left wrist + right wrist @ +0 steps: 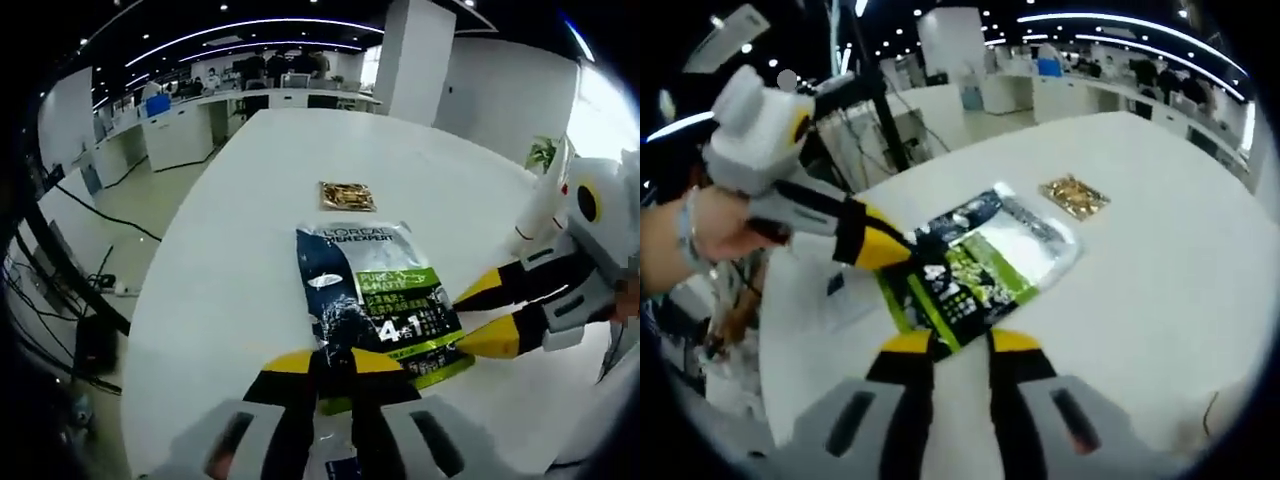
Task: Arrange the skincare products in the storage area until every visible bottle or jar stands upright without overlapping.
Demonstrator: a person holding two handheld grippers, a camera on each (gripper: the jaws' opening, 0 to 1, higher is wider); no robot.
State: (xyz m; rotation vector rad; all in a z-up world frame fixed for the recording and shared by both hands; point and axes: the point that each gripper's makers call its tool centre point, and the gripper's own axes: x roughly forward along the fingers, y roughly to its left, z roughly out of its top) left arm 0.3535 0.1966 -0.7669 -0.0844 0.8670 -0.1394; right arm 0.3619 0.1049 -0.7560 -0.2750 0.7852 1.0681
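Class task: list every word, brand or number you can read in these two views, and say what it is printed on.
"L'OREAL" and, below it, "MEN EXPERT": top of the dark blue and green skincare package on the white table.
"4+1": large white figures on the package's lower part.
Green band text and small print on the package: too small to read.
Gold sachet: print unreadable.
Right gripper view: the package's print is blurred.

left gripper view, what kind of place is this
Probably an open-plan office: a long white table, rows of white desks with people behind them, strip ceiling lights, and cables across the floor.

Open office, white table (250, 230), white pillar (412, 55), ceiling light strips (250, 25)
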